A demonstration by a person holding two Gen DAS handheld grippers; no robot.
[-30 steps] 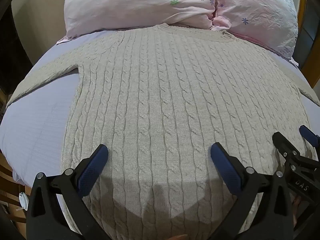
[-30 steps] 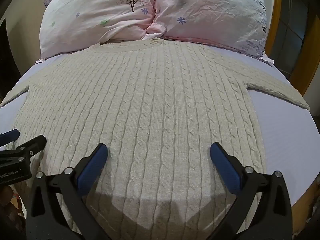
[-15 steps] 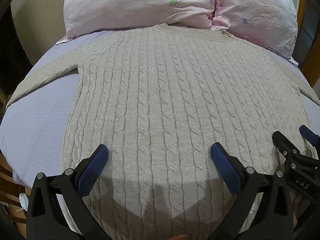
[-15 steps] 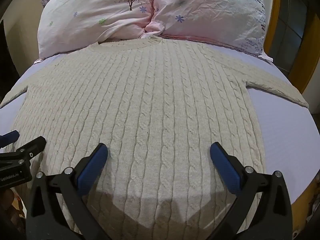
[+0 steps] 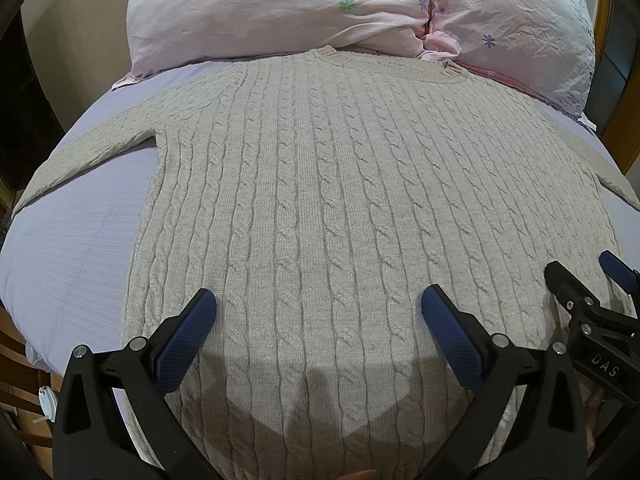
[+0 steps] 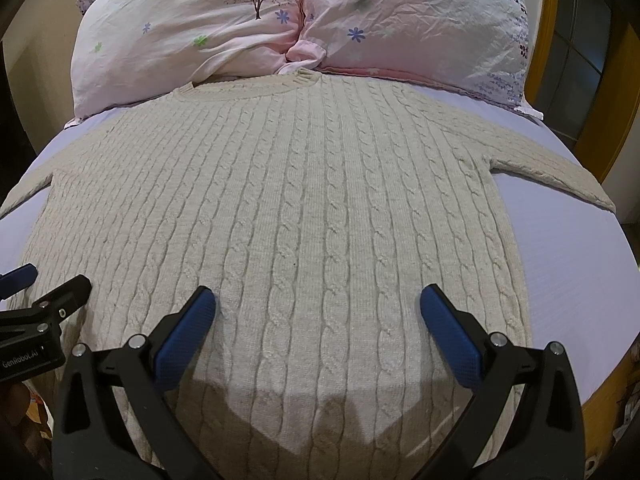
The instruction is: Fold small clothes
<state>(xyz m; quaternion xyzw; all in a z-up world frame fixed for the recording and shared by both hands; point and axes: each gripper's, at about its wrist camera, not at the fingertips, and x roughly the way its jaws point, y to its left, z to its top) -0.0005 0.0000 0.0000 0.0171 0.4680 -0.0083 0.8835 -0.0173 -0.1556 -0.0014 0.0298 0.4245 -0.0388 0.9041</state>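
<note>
A beige cable-knit sweater [image 5: 320,184] lies flat on the bed, collar toward the pillows, both sleeves spread out sideways; it also shows in the right wrist view [image 6: 304,200]. My left gripper [image 5: 318,312] is open and empty, hovering over the lower part of the sweater. My right gripper [image 6: 318,312] is open and empty over the same lower part, further right. The right gripper shows at the right edge of the left wrist view [image 5: 580,284], and the left gripper at the left edge of the right wrist view [image 6: 44,284].
Two pink floral pillows [image 5: 360,4] lie at the head of the bed, also in the right wrist view [image 6: 304,20]. The lavender sheet [image 5: 68,236] shows on both sides of the sweater. A wooden frame [image 6: 600,128] stands at the right.
Both views have shifted slightly forward and down over the sweater. Both grippers stay open. The sweater has not moved.
</note>
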